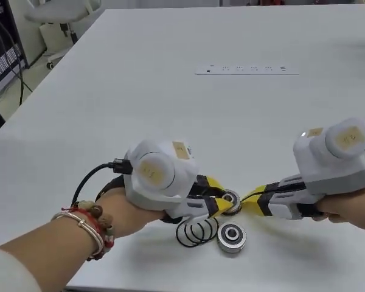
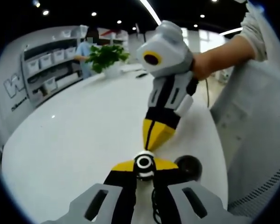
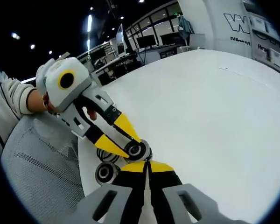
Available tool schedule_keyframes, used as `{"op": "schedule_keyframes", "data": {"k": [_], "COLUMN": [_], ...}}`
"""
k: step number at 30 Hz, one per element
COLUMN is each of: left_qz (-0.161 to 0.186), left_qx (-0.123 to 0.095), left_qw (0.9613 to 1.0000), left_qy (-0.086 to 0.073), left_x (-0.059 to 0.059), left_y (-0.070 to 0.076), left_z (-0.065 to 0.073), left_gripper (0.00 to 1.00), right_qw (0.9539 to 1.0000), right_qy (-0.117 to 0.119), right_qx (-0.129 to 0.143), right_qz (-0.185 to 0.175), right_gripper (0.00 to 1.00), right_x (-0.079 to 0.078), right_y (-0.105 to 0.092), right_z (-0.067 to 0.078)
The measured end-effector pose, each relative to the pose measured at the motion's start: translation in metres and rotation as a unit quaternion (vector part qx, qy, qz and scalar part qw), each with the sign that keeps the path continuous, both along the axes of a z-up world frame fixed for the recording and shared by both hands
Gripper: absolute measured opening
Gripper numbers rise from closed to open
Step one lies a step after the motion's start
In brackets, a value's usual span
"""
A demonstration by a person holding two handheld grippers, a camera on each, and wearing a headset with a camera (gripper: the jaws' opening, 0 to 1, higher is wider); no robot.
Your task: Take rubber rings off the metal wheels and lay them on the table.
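Stripping a wheel at the near edge of a broad white table (image 1: 170,121): the left gripper (image 1: 222,201), white-bodied with yellow-and-black jaws, is clamped on a small silver metal wheel (image 1: 232,199) and holds it just above the tabletop. The matching right gripper (image 1: 249,197) meets it nose to nose. Its jaws are drawn together, with the tips touching the wheel's rim. Whether rubber is pinched between them cannot be told.

In the right gripper view the held wheel (image 3: 137,150) carries a dark outer band, so the step in hand looks like peeling off a ring that is still seated.

A second silver metal wheel (image 1: 232,237) lies flat on the table, just below the grippers and nearer the edge. A loose cluster of thin black rubber rings (image 1: 196,232) touches its left side, apparently already removed.

The next move likely calls for the right gripper to catch the band's lip and draw it away from the left gripper's steady hold, then set it down beside the other rings.
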State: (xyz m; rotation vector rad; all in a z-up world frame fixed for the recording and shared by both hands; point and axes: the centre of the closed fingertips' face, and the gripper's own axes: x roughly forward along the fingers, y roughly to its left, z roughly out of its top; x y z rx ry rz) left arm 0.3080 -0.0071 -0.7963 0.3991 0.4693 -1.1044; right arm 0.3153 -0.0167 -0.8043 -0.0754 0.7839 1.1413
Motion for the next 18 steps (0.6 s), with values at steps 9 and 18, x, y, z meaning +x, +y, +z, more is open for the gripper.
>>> {"op": "schedule_keyframes", "data": {"k": [9,18], "left_qz": [-0.015,-0.018], "left_qx": [0.015,0.016], "left_qw": [0.9995,0.9995], "left_qy": [-0.021,-0.022], "left_x": [-0.001,-0.002], "left_y": [-0.001,0.000], "left_z": [0.000,0.000], "left_gripper": [0.14,0.14], "right_qw": [0.9999,0.9997], "right_qy": [0.001,-0.021], "right_qx": [0.010,0.003], "right_qz": [-0.008,0.014], "right_gripper": [0.00,0.00], "right_x": [-0.004,-0.006], "right_y": [0.007,0.012], "right_z": [0.008,0.009]}}
